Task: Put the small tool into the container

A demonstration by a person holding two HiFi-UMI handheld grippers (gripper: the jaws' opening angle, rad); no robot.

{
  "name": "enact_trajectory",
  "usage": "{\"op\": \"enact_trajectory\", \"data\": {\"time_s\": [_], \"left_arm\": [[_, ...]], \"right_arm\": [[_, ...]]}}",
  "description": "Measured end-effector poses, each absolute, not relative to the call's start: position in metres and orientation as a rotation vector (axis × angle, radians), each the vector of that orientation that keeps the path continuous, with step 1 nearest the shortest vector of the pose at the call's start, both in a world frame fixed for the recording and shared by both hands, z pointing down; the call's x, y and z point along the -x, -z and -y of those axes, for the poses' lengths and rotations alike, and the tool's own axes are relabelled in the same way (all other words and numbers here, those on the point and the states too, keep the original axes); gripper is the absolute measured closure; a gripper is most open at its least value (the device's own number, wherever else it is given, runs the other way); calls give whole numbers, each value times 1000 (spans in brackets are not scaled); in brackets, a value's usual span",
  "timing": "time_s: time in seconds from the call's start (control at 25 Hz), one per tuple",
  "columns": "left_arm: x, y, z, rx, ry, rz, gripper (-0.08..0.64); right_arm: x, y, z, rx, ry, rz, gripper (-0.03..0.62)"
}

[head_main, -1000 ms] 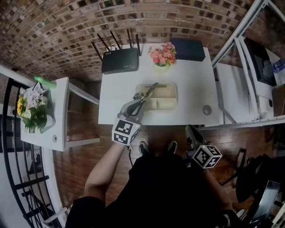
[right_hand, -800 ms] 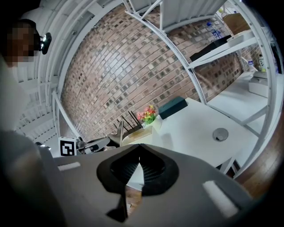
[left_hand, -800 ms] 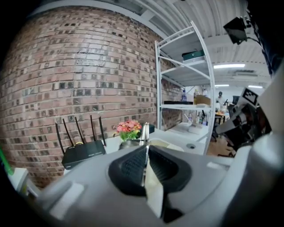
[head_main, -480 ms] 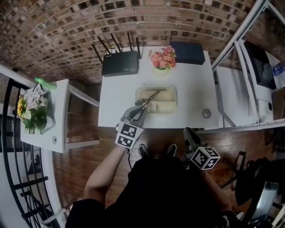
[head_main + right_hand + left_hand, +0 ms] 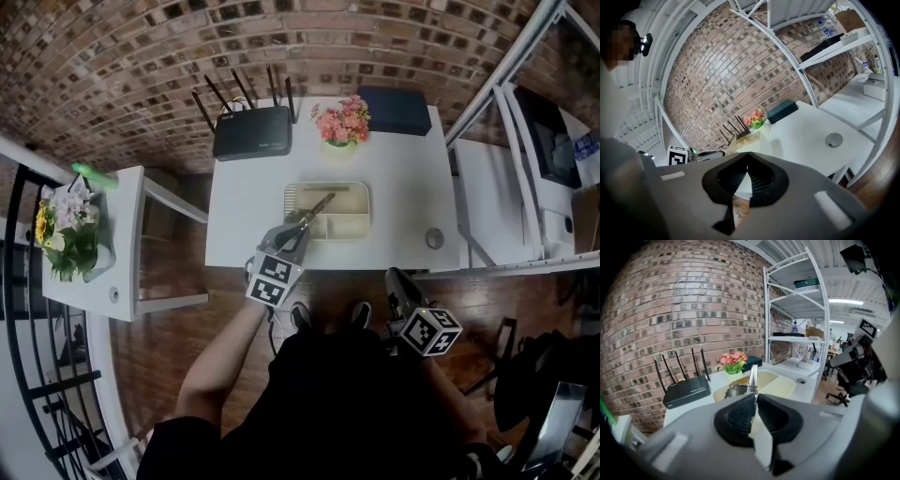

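A beige divided tray, the container (image 5: 362, 228), lies on the white table (image 5: 234, 216) near its front edge. My left gripper (image 5: 298, 226) hovers over the tray's near left corner, shut on the small metal tool (image 5: 318, 205). The tool slants up and right over the tray's middle. In the left gripper view the tool (image 5: 752, 375) sticks out from between the shut pads of the left gripper (image 5: 753, 402), above the container (image 5: 785, 385). My right gripper (image 5: 398, 279) hangs below the table's front edge, shut and holding nothing; its pads meet in the right gripper view, where the right gripper (image 5: 747, 169) points at the table.
At the table's back stand a black router (image 5: 253, 131), a pot of pink flowers (image 5: 342, 120) and a dark box (image 5: 394, 105). A small round cap (image 5: 434, 238) sits at the front right. A white rack (image 5: 525, 141) stands right, a side table with flowers (image 5: 70, 225) left.
The left gripper has drawn back a little toward the table's front edge with the tool; the tool's tip has come from the tray's far rim to its middle. The right gripper has barely moved.
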State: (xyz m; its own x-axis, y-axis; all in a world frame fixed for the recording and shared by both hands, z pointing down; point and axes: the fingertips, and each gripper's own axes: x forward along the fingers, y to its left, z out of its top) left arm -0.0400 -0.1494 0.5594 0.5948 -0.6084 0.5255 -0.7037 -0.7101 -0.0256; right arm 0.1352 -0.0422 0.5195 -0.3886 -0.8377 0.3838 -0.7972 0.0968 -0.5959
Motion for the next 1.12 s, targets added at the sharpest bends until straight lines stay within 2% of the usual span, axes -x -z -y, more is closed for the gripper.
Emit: {"op": "enact_trajectory", "data": {"time_s": [0.72, 1.12], "left_arm": [[38, -578, 140, -2603, -889, 955, 528], [42, -574, 137, -2485, -765, 922, 451]], "right_arm": [[-134, -523, 43, 1694, 1197, -2285, 581], [-134, -522, 45, 1693, 1198, -2291, 581]]}}
